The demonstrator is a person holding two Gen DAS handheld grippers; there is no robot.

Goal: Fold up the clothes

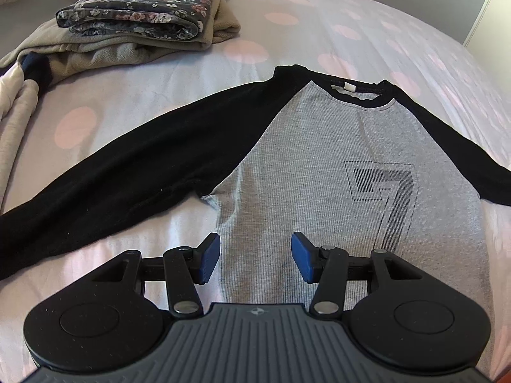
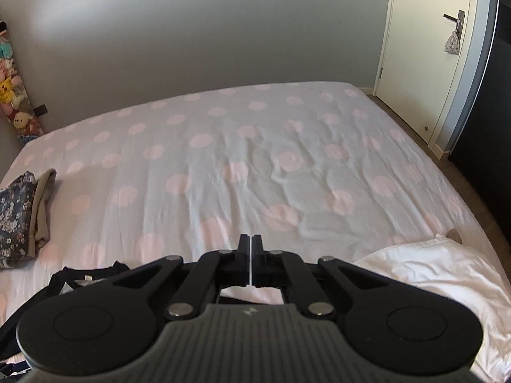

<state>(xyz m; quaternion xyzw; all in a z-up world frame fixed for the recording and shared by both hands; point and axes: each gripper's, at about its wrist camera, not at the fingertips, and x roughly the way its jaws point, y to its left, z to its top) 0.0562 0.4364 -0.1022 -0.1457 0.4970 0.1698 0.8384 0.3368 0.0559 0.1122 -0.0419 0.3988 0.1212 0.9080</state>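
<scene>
A grey long-sleeved shirt (image 1: pixel 319 166) with black raglan sleeves and a dark "7" print lies flat, face up, on the bed. Its left sleeve (image 1: pixel 127 172) stretches out toward the lower left. My left gripper (image 1: pixel 255 257) hovers open over the shirt's lower body, blue pads apart, nothing between them. In the right wrist view only the shirt's black collar (image 2: pixel 89 274) shows at the lower left. My right gripper (image 2: pixel 251 245) is shut, fingers together and holding nothing, above the bedsheet to the right of the shirt.
A folded floral garment (image 1: pixel 143 9) rests on a beige one (image 1: pixel 105 51) at the back left. A white cloth (image 2: pixel 440 274) lies at the right of the polka-dot bedsheet (image 2: pixel 255 159). A door (image 2: pixel 424 57) and dark wardrobe stand past the bed's right edge. Plush toys (image 2: pixel 12 95) hang at the left wall.
</scene>
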